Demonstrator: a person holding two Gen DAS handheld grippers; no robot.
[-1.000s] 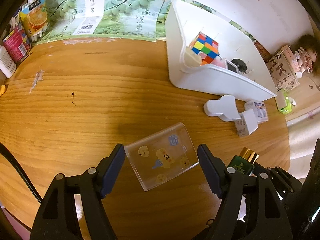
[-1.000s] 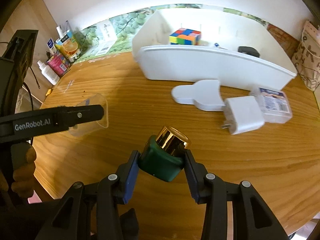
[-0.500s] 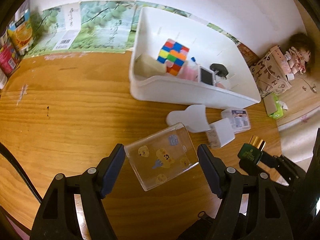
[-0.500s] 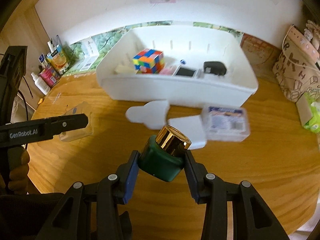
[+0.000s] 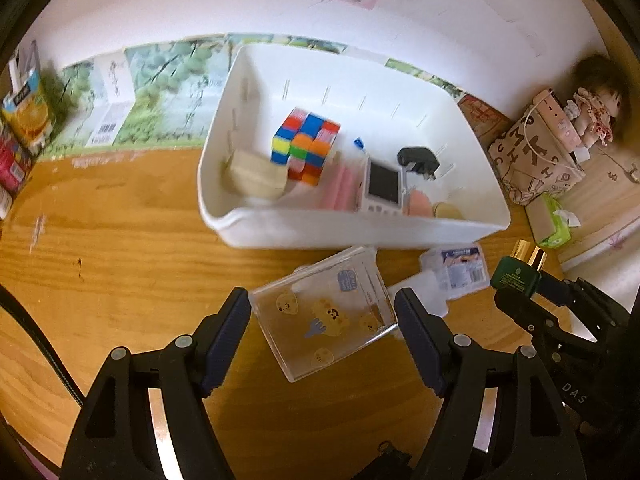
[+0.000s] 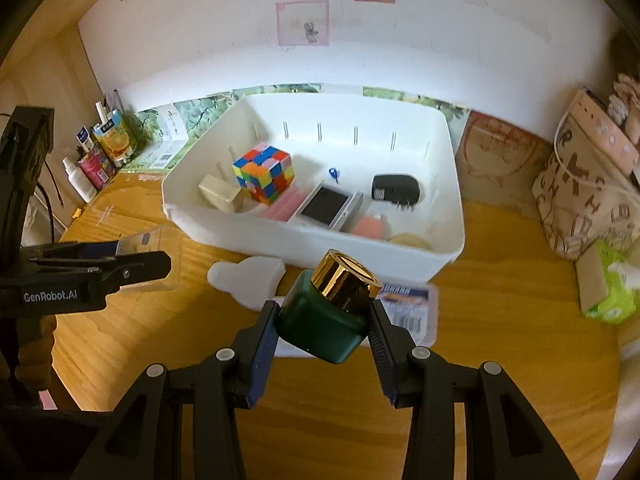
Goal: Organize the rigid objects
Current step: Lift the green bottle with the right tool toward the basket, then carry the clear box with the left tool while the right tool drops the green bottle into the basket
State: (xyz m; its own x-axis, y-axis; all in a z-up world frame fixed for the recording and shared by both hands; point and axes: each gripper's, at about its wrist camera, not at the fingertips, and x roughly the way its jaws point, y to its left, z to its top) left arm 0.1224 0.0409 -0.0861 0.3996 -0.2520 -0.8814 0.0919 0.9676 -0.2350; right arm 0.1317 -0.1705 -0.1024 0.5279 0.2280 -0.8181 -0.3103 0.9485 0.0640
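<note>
Clear plastic box (image 5: 324, 312) with yellow cartoon stickers, tilted, clamped in my left gripper (image 5: 322, 322), off the counter (image 5: 120, 248), just in front of the white bin (image 5: 320, 236). Dark green bottle (image 6: 320, 324) with gold cap, tipped cap-forward, clamped in my right gripper (image 6: 322, 332), also just in front of the bin. In the bin: multicolour cube (image 6: 264, 174) left of middle, beige block (image 6: 220, 198) at its left, black plug (image 6: 396, 192) right of middle, white device with dark screen (image 6: 326, 210) between them.
</note>
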